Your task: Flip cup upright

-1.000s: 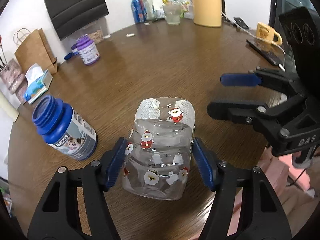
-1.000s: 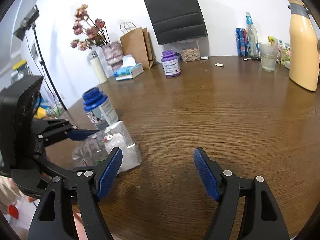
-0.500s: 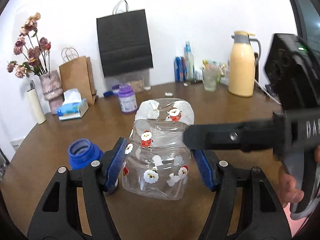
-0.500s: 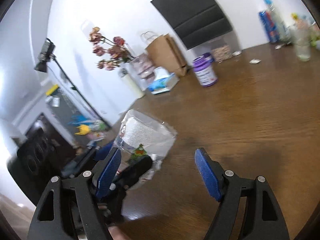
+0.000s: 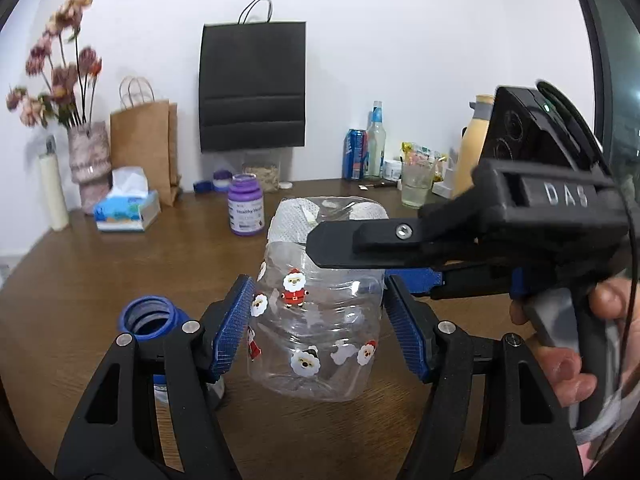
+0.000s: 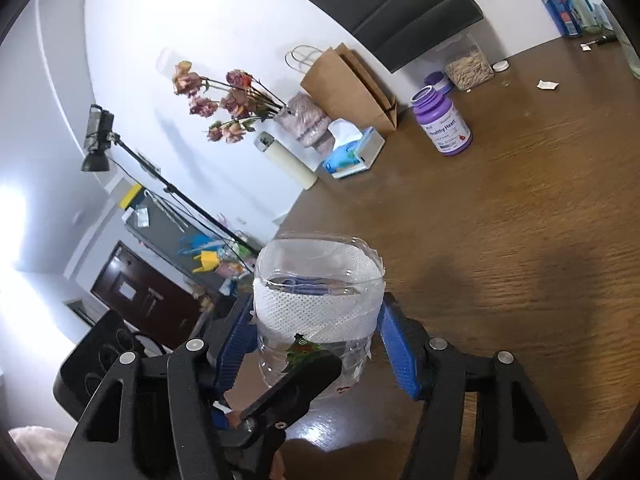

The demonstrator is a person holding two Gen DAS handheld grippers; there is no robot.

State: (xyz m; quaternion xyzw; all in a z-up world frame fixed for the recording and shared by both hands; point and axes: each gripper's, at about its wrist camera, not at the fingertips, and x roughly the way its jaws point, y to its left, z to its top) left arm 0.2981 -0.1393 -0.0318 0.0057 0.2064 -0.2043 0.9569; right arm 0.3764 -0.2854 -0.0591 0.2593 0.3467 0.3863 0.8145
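The cup [image 5: 316, 320] is clear plastic with Santa stickers and a white mesh band at its rim. It is lifted above the wooden table [image 5: 100, 272]. My left gripper [image 5: 320, 328] is shut on its lower body. My right gripper [image 6: 316, 344] straddles the cup [image 6: 316, 308] just below the mesh band, blue pads at both sides; the pads look in contact, but I cannot tell if they squeeze. In the left wrist view the right gripper's finger [image 5: 360, 244] crosses in front of the cup's upper part. The rim points away from both cameras.
An open blue-capped bottle [image 5: 150, 320] stands just left of the cup. A purple bottle [image 5: 246, 210], tissue box [image 5: 128, 210], brown paper bag [image 5: 144, 148], flower vase [image 5: 90, 164], glass [image 5: 416, 188] and yellow jug [image 5: 474, 152] stand farther back on the table.
My left gripper has lifted and tilted the cup off the table. My right gripper has swung in and come around the cup's upper part.
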